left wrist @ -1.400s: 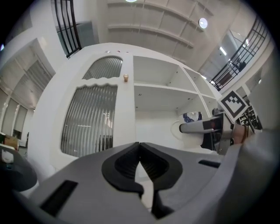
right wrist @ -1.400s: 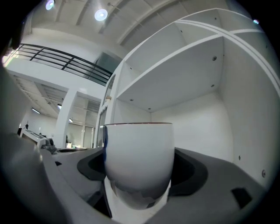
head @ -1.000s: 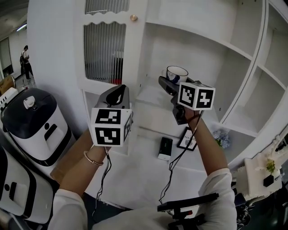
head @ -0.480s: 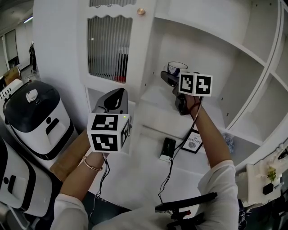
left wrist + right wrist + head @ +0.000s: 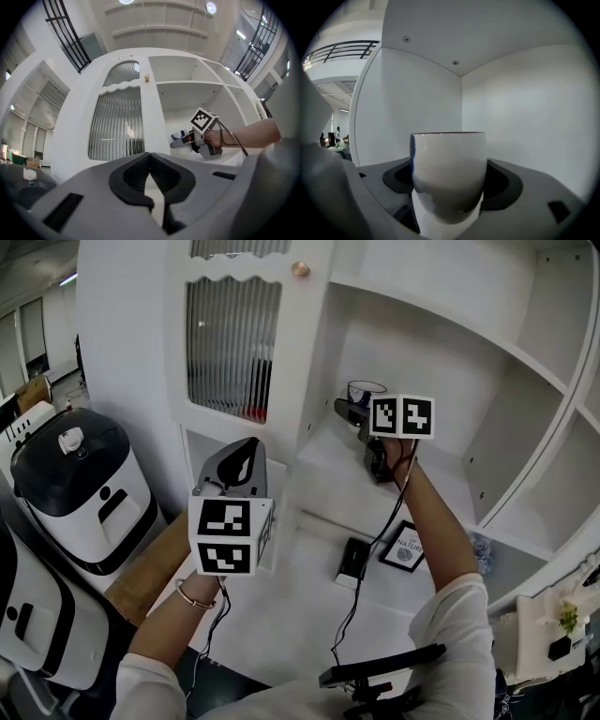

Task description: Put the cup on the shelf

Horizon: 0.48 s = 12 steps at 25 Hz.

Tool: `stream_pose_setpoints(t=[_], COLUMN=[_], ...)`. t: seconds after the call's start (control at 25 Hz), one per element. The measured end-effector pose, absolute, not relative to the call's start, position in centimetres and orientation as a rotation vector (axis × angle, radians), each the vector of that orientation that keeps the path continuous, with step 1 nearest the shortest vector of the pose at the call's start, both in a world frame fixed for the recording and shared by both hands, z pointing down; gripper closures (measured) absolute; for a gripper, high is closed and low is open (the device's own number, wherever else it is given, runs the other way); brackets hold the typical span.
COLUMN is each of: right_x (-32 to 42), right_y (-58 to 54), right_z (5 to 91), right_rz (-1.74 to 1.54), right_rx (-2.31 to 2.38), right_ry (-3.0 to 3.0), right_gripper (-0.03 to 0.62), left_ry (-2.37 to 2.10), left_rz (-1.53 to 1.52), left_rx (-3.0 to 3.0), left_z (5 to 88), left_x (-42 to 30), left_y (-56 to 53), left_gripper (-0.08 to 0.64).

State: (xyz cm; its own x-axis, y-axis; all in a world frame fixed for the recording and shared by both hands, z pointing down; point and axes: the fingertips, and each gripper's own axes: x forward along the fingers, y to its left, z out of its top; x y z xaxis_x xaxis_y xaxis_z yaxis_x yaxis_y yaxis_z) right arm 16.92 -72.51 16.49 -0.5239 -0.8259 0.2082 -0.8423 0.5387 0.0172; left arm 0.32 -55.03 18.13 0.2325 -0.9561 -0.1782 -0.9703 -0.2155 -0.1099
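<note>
We've got the cup (image 5: 449, 164) squarely in the right gripper (image 5: 356, 409). Its jaws stand apart by the cup's width and press on both sides of the white body, low down below the rim. That low, two-sided hold looks chosen to carry the cup upright with its mouth level, so it can be set down on its base.

The arm reaches into the open compartment, and the cup sits above the shelf (image 5: 323, 474), close to the back corner where the two white walls meet. We can't tell whether its base is touching the board, since the jaws hide the underside. We judge this as the placing step, nearly done, with only the release to come.

The left gripper (image 5: 150, 174) has its jaws together with nothing between them. It hangs low in front of the ribbed door (image 5: 230, 343), well apart from the cup. That looks deliberate, because it has no job here and leaves the opening free for the right arm.

For the release, the jaws need to part evenly. A one-sided drag could tip the cup, which is rounded at the bottom.
</note>
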Motion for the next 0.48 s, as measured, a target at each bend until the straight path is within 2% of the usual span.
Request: stream_pose_setpoints(t=[0.48], right_x=[16.6], right_y=[-75.0], right_z=[18.3], right_rz=[0.241], right_rx=[1.379], right_ry=[-2.567], right_gripper=[0.198], left_ry=[1.787], left_rz=[0.051], left_rx=[-2.243], left_z=[17.9], left_x=[0.4], left_y=[-55.4], left_gripper=[0.552])
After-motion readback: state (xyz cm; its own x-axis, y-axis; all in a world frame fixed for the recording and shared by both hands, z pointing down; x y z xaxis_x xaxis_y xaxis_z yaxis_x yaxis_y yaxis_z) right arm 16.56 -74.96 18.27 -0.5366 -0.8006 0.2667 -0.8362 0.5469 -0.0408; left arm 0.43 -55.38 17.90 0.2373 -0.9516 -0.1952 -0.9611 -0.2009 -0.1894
